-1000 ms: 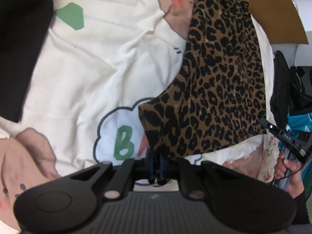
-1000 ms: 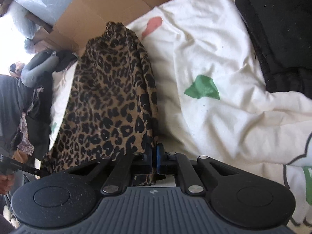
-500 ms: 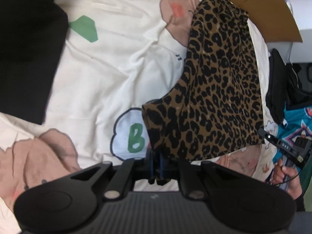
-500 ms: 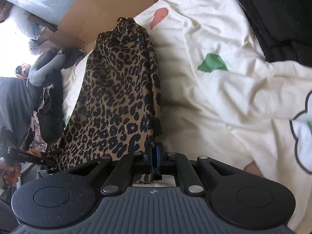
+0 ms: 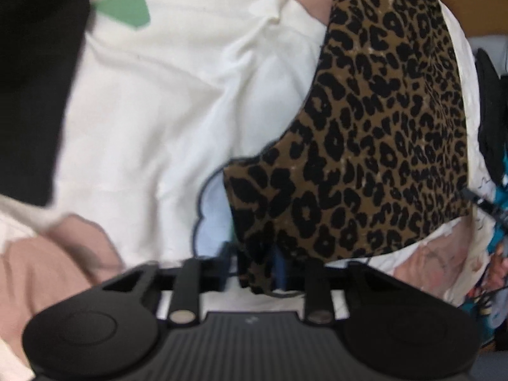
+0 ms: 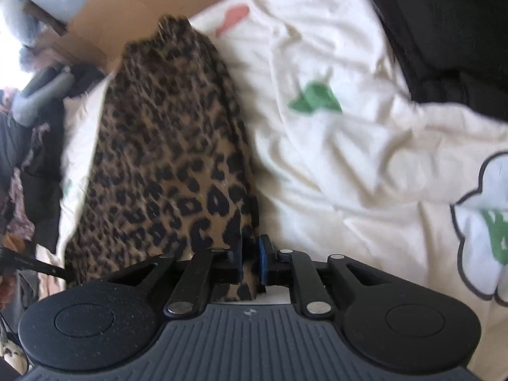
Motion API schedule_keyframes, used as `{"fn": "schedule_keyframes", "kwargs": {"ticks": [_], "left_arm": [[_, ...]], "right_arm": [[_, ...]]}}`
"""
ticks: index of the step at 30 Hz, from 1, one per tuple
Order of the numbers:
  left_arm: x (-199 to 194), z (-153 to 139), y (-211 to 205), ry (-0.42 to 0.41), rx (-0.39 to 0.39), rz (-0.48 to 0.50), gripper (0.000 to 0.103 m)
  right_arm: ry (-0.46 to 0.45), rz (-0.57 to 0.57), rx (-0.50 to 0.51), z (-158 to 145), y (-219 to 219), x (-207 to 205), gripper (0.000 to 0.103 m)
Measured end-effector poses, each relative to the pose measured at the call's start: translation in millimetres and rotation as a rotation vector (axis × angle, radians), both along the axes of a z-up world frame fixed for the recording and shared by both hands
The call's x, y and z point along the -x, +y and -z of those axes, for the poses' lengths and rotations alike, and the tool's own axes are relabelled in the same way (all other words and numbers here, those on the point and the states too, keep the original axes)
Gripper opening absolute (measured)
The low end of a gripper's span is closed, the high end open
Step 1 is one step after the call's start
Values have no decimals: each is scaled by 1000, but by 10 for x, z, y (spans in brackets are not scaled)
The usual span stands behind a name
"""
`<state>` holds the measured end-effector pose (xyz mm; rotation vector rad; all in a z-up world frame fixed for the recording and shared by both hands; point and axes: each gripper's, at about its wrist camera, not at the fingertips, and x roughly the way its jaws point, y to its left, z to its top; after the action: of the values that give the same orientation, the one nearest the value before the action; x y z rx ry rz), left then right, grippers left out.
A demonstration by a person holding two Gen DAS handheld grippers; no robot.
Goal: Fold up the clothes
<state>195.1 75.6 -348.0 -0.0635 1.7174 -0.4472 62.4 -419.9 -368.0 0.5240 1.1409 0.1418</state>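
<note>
Left wrist: my left gripper (image 5: 258,263) is opening, jaws apart; a corner of the leopard-print garment (image 5: 374,146) hangs loose between them, the rest lying on the white bedspread (image 5: 177,120).
Right wrist: my right gripper (image 6: 250,260) is opening, the garment's edge between barely parted pads.
Handling: I judge it thin and limp; corners suit gripping.

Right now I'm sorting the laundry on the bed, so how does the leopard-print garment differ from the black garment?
The leopard-print garment is brown with black spots; the black garment is plain and dark. The leopard-print garment lies along one edge of the white bedcover, the black garment at the opposite side. Corners of the leopard-print garment sit between the opening jaws of the left gripper and right gripper; the black garment is untouched. Both lie on the bedcover.
</note>
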Motion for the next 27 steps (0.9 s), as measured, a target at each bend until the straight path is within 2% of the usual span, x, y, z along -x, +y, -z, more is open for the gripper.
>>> {"fn": "schedule_keyframes", "kwargs": {"ticks": [2, 3, 8, 15, 21, 27], "left_arm": [[-61, -134, 40, -37, -4, 13, 51], [-92, -190, 62, -49, -10, 13, 52], [-283, -409, 148, -106, -27, -34, 52], [-489, -548, -142, -233, 29, 42, 50], [-483, -483, -615, -303, 90, 107, 49], [-668, -470, -919, -350, 123, 144, 45]], "right_arm": [[-46, -1, 34, -121, -8, -11, 29], [-68, 1, 57, -177, -14, -36, 30], [-134, 21, 67, -263, -13, -271, 31], [-222, 34, 49, -275, 77, -719, 30], [-200, -36, 65, -135, 240, -1032, 30], [-160, -4, 43, 21, 253, -1234, 30]]}}
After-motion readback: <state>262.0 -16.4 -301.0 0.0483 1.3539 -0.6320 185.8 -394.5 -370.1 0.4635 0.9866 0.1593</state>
